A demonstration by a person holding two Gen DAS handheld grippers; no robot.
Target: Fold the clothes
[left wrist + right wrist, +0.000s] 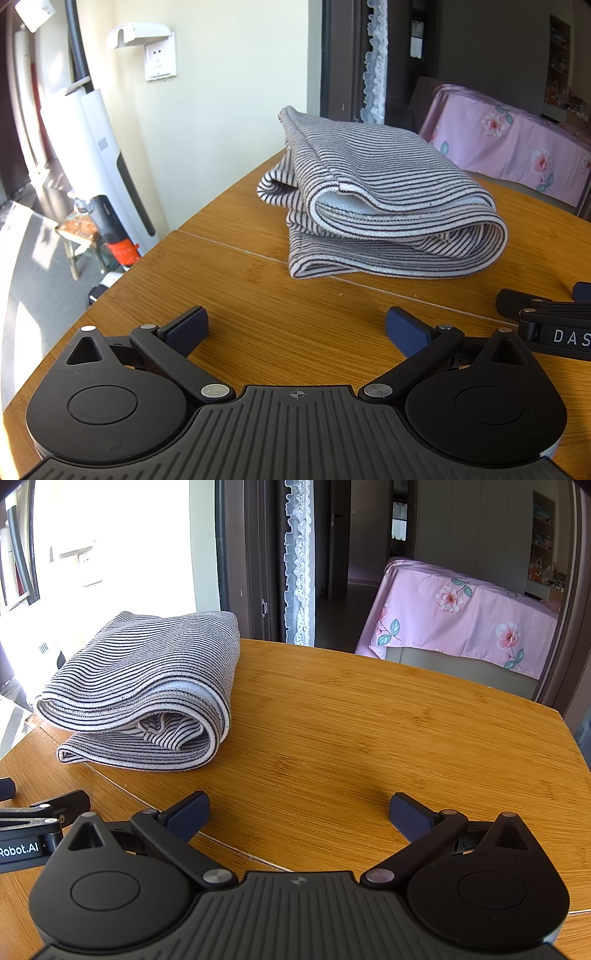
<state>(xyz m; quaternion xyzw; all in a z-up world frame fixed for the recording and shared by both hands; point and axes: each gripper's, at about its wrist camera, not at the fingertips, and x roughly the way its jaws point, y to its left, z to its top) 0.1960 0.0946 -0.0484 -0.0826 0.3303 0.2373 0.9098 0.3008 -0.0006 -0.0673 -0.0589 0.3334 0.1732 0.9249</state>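
Note:
A black-and-white striped garment lies folded in a thick bundle on the wooden table; in the right wrist view the same garment sits at the left. My left gripper rests low over the table in front of the bundle, open, nothing between its blue-padded fingers. My right gripper is also open and empty, to the right of the bundle. Each gripper shows at the edge of the other's view: the right gripper and the left gripper.
The table's left edge drops to a floor with a white upright appliance and a small stool. Beyond the far edge are a doorway with a lace curtain and a pink floral cover.

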